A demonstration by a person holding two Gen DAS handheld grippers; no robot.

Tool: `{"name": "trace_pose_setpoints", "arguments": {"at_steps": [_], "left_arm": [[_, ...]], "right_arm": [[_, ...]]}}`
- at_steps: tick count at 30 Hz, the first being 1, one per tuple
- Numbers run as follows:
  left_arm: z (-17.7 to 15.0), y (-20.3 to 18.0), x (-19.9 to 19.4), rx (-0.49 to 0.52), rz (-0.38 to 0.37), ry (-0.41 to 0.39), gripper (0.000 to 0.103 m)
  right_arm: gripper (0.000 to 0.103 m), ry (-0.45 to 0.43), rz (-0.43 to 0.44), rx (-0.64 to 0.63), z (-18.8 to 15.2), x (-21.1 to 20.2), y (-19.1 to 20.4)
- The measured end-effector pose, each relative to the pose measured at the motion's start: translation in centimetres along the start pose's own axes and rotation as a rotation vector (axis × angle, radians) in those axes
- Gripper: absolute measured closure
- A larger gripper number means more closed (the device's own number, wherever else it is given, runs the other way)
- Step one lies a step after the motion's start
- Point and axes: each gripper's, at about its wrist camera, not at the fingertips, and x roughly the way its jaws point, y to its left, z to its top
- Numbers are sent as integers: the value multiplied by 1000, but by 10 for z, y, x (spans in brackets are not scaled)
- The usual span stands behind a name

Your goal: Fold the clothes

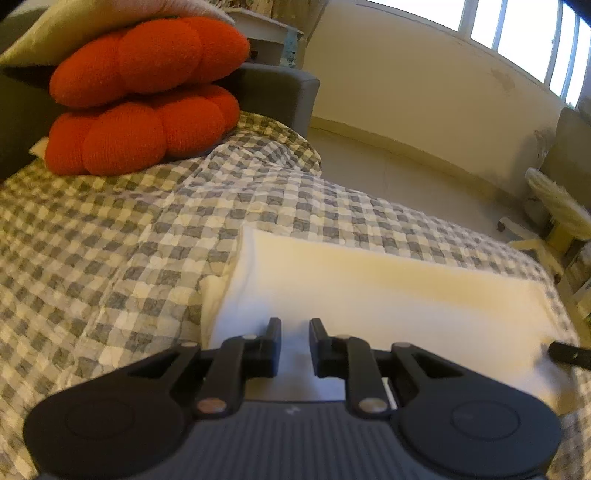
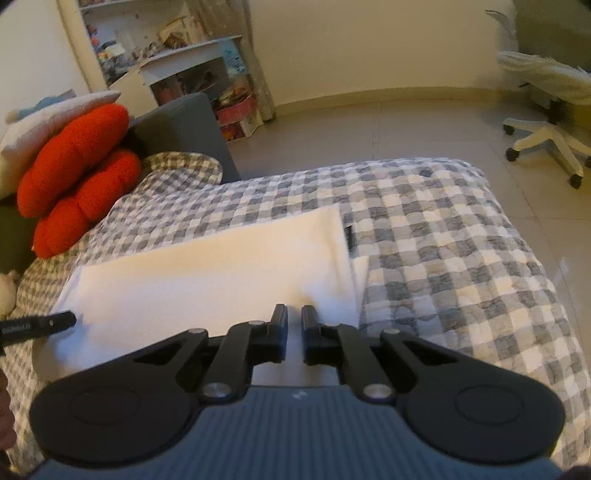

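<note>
One white garment (image 1: 388, 295) lies folded into a long rectangle on the checked bedspread (image 1: 110, 240), running left to right across the near part of the bed. In the right wrist view the same garment (image 2: 221, 273) shows a small dark label at its far right corner, and a second layer of white cloth peeks out along its right edge.

I have two tools, one in each hand. My left tool (image 1: 294, 328) sits low over the left end of the garment, pointing away from me across the bed; its jaws stand a narrow gap apart with white cloth showing between them, but I cannot tell whether they pinch any of it. My right tool (image 2: 294, 314) sits low over the right end of the garment, near its right edge, jaws drawn almost together with only a slim slit between; again I cannot tell whether fabric is caught there. Each tool's finger tip shows at the side edge of the other's view, resting at the garment's near edge.

Two orange-red knitted cushions (image 1: 147, 99) are stacked at the far left of the bed, with one pale pillow (image 1: 92, 26) on top of them. One white swivel chair (image 2: 546, 122) stands on the tiled floor (image 2: 406, 129) at far right, and one cluttered white shelf unit (image 2: 192, 70) stands against the far wall.
</note>
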Motion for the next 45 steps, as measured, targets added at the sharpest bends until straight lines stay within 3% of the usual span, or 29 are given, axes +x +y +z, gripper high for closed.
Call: {"name": "trace_pose_setpoints", "arguments": {"at_steps": [3,11,16,20,40,45], "left_arm": [[0,-9,-3,36,13,-18,84],[-2,-24,-4,78,10,-23,84],[-7,-28,2,102,30,-4,84],[-7,-25,5,98,34,7,84],[-4,-18,-3,82,32,-17,83],[-5,-29,-10,98,-15,-24,83]], "right_arm": [[80,-16,3,-33,-1,-2,9],[80,-7,12,-127,-5,5,32],[82,54,4,-165,-10,18,40],[90,57,8,-129,-7,19,31],[91,-3,-40,-42,-2,-3,1],[88,-8,-47,-15,-1,-7,-6]]}}
